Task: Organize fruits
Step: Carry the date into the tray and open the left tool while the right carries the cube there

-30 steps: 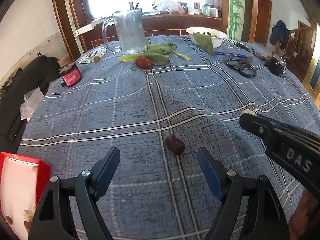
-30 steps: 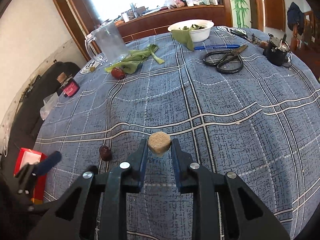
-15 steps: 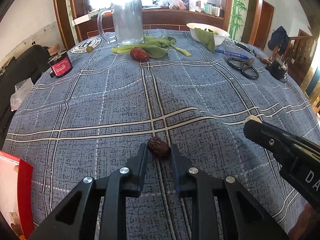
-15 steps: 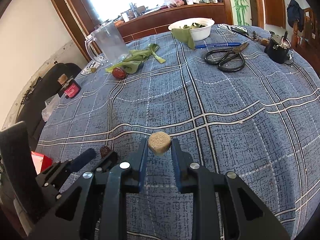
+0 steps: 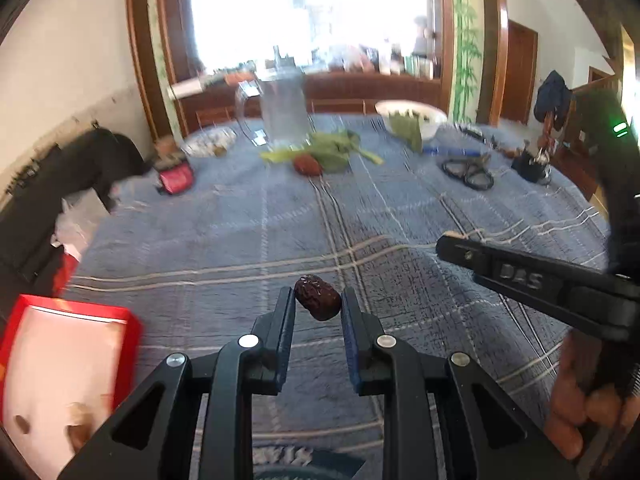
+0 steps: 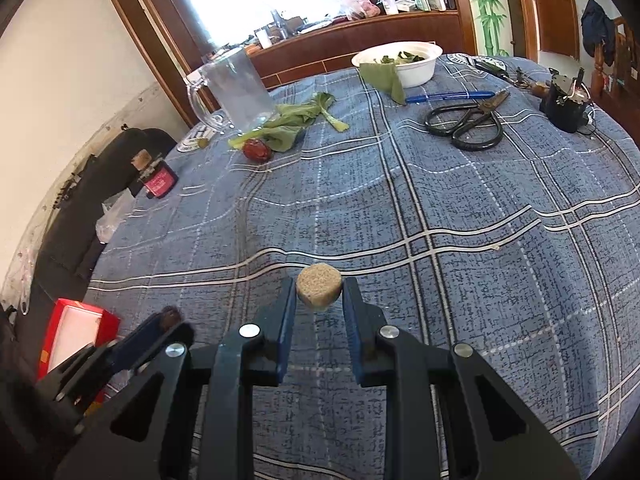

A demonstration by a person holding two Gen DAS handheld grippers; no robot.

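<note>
In the left wrist view my left gripper [image 5: 318,304] is shut on a dark wrinkled red date [image 5: 317,297], held clear above the blue plaid tablecloth [image 5: 240,220]. My right gripper [image 6: 319,294] is shut on a round tan biscuit-like piece [image 6: 319,286] in the right wrist view. A red box with a white inside [image 5: 60,364] lies at the lower left, with small pieces in it. Another red date [image 6: 256,149] rests far off beside green leaves [image 6: 294,125]. The right gripper's arm [image 5: 536,280] crosses the left view's right side. The left gripper's tip [image 6: 160,322] shows low left in the right view.
A glass jug [image 6: 234,88], a white bowl with greens [image 6: 404,60], a blue pen [image 6: 448,96], black scissors [image 6: 468,124], a small dark jar with a pink label [image 6: 158,178] and a black object [image 6: 564,104] stand towards the far half. A hand [image 5: 580,412] holds the right gripper.
The left gripper closed on the dark date and lifted it off the cloth, drifting toward the red box. The right gripper kept still with its tan piece.
</note>
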